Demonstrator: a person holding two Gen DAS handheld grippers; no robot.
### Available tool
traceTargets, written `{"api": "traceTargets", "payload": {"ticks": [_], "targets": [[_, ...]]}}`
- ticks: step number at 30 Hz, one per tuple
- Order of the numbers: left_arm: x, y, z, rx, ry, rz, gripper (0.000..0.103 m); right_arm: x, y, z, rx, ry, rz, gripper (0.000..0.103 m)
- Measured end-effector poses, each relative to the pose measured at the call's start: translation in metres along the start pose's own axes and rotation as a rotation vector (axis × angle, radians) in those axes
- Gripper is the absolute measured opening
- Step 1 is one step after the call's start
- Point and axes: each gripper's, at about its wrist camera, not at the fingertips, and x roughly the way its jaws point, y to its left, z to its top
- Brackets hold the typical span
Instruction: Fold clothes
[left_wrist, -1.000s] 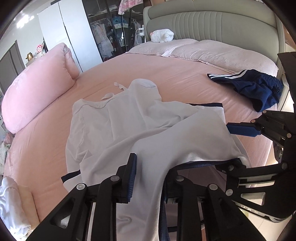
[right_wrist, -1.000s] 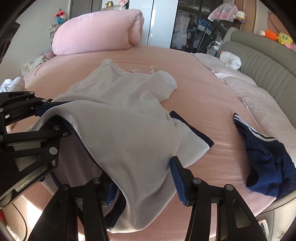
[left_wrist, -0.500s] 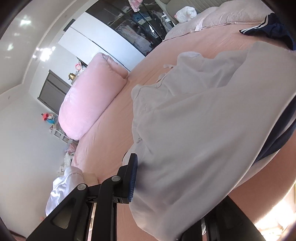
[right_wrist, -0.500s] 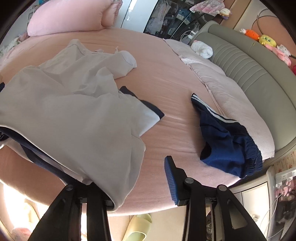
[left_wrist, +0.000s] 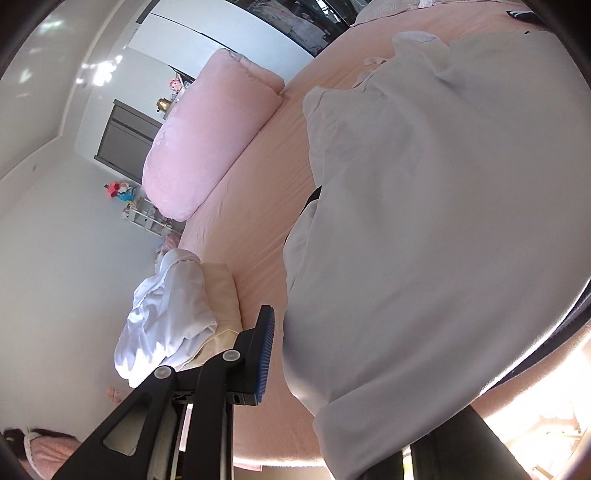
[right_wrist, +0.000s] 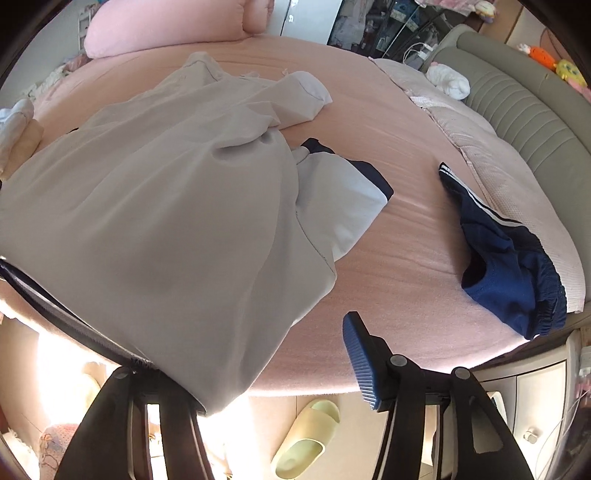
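So the biggest thing here is the bed (right_wrist: 417, 229), round-ish with a pink sheet, taking up most of both views. Along its far side runs a grey-green padded headboard (right_wrist: 517, 110), and a big rolled-up pink duvet (left_wrist: 207, 144) sits at the edge toward the white wardrobe (left_wrist: 207, 33).

Next up is the pale grey top (right_wrist: 147, 221) with navy trim. It's spread over the near half of the bed, with the bottom hem hanging off the edge toward the grippers. One sleeve (right_wrist: 347, 199) with a dark cuff pokes out to the right, and the hood end (right_wrist: 303, 96) lies further up the sheet.

Navy shorts (right_wrist: 506, 269) with white side stripes are bunched near the right edge of the bed, well apart from the top. There's a heap of white and cream laundry (left_wrist: 173, 314) at the left edge of the bed.

Left gripper (left_wrist: 321, 373): the jaws look nearly pressed together, with the top's fabric draped over the right one so it's mostly hidden. It seems to be pinching the cloth, though the actual contact is covered.

Right gripper (right_wrist: 273, 365): jaws are opening. The right pad is bare over the sheet, and the hem drapes over the left finger without being pinched.

Smallest bits: a pale green slipper (right_wrist: 306, 443) on the floor and a white soft toy (right_wrist: 448, 81) by the headboard.
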Motion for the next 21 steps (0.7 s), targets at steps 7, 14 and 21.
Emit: {"api": "traceTargets", "payload": {"ticks": [7, 14, 21], "targets": [[-0.002, 0.004, 0.000, -0.054, -0.007, -0.216, 0.022, 0.004, -0.011, 0.000, 0.042, 0.061, 0.117, 0.058], [-0.014, 0.057, 0.017, -0.236, -0.020, -0.439, 0.037, -0.025, -0.015, 0.007, 0.020, 0.030, 0.244, 0.061], [-0.018, 0.051, 0.017, -0.169, 0.019, -0.472, 0.045, -0.044, -0.004, 0.007, -0.109, 0.005, 0.233, 0.061]]}}
